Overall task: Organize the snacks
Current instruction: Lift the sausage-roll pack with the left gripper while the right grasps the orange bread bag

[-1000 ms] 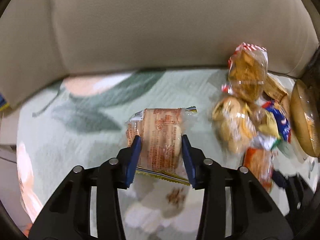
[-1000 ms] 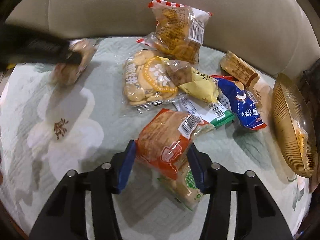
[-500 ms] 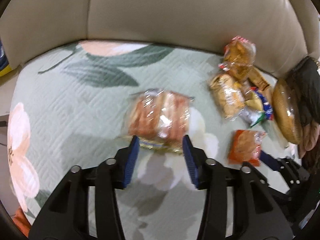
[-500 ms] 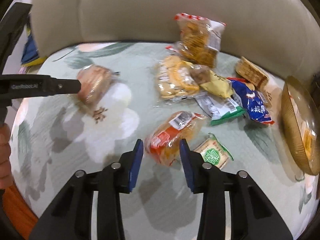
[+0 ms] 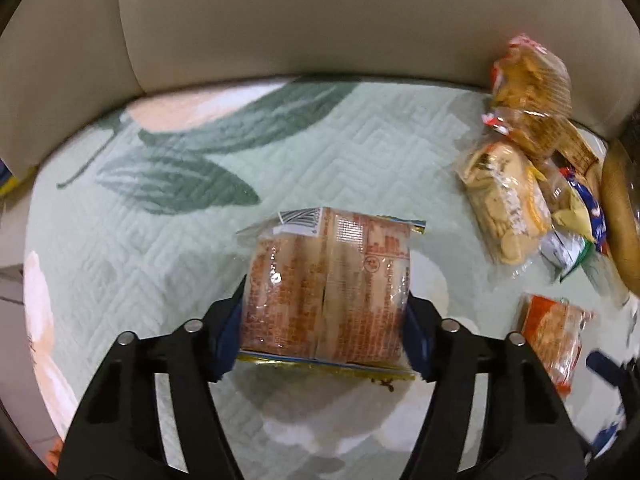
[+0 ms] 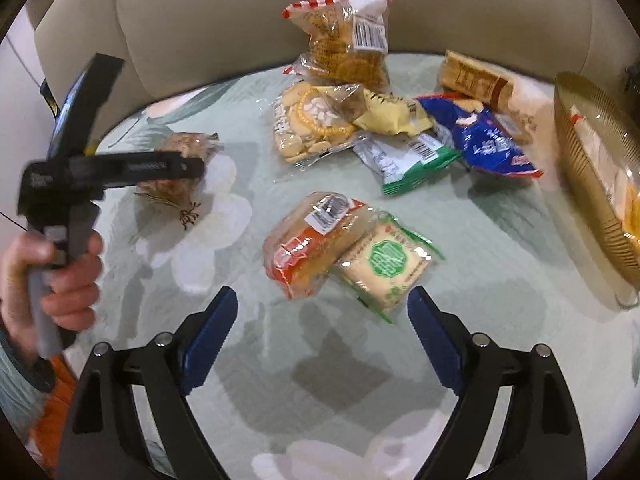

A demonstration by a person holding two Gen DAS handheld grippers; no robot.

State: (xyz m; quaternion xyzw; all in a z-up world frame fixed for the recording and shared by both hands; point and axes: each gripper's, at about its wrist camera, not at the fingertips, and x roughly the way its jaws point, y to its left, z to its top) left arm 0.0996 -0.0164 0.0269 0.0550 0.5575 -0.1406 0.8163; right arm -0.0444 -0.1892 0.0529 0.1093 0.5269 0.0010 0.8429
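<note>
My left gripper (image 5: 325,320) is shut on an orange cake packet (image 5: 326,284), held over the floral cover; the same packet (image 6: 176,168) shows in the right wrist view beside the left gripper's body (image 6: 120,168). My right gripper (image 6: 322,316) is open and empty, just short of a red-orange bread packet (image 6: 312,240) and a green-label cracker packet (image 6: 384,264) lying side by side. The red-orange packet (image 5: 552,332) also shows at the right of the left wrist view.
A pile of snack bags lies at the back right: round biscuits (image 6: 312,120), a red-striped bag (image 6: 348,40), a yellow packet (image 6: 388,112), a green-white packet (image 6: 412,160), a blue bag (image 6: 488,140). A gold basket (image 6: 592,168) stands far right. The beige sofa back (image 5: 320,20) rises behind.
My left gripper has closed on the orange cake packet after hovering open behind it. My right gripper has opened wide and drawn back from the red-orange packet, which now lies on the cover.
</note>
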